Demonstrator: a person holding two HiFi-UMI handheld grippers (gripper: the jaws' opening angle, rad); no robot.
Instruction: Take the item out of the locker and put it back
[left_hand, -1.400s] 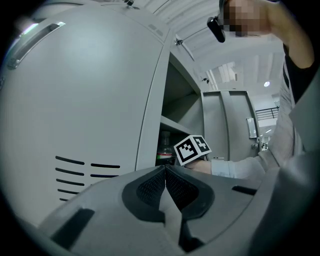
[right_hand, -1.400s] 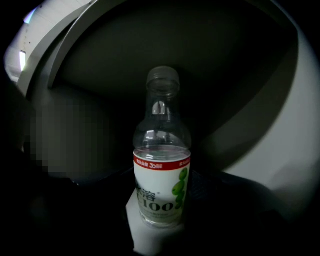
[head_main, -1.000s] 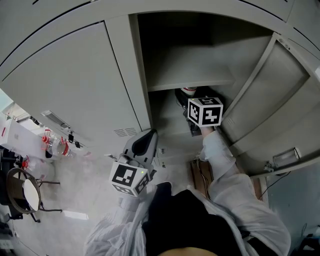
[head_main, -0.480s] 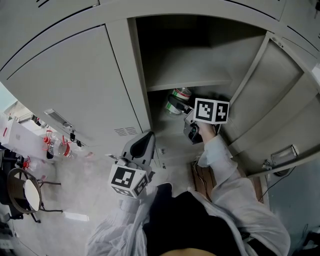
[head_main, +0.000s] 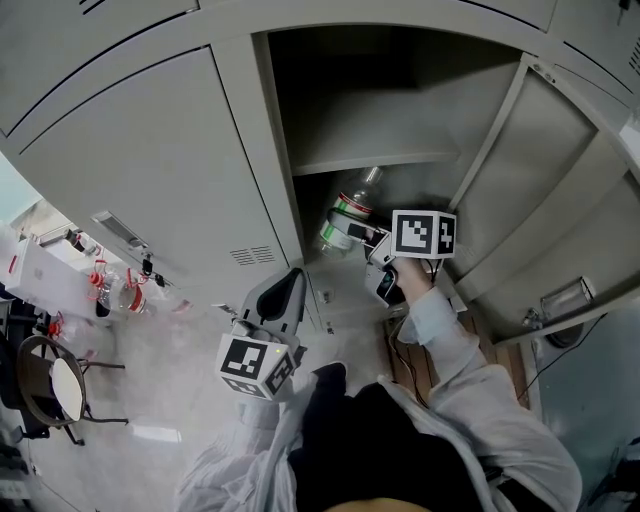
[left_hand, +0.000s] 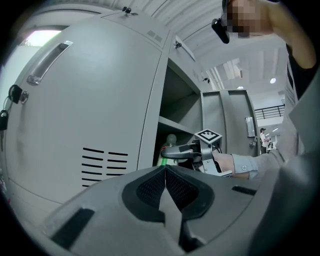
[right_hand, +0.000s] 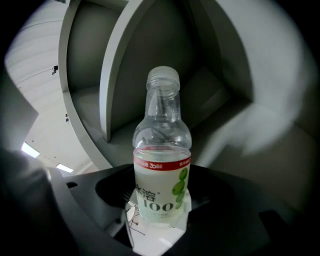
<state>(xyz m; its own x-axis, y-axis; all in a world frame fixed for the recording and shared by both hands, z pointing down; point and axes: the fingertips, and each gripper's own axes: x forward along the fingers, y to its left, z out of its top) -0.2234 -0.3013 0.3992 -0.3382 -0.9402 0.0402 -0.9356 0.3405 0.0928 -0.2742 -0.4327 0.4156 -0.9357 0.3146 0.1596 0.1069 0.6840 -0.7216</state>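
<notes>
While the right gripper (head_main: 360, 232) hangs at the mouth of the open grey metal locker (head_main: 400, 110) in the middle of the head view, its jaws stand partly apart and clamp a clear plastic bottle (head_main: 347, 213) by its lower body. In the right gripper view the bottle (right_hand: 161, 165) fills the centre of the frame, upright between the dark jaws. It has a ribbed neck with a pale screw cap, a rounded transparent shoulder, and a white label with a red band along its top, green leaf-like marks and grey print.

In the head view it slants. Its cap points to the upper right, just under the shelf (head_main: 380, 163), and its base to the lower left, in front of the lower compartment.

The left gripper (head_main: 290, 285) sits lower left of centre. Its jaws are pressed together with nothing between them, beside the closed grey door (left_hand: 90, 100) with vent slots.
</notes>
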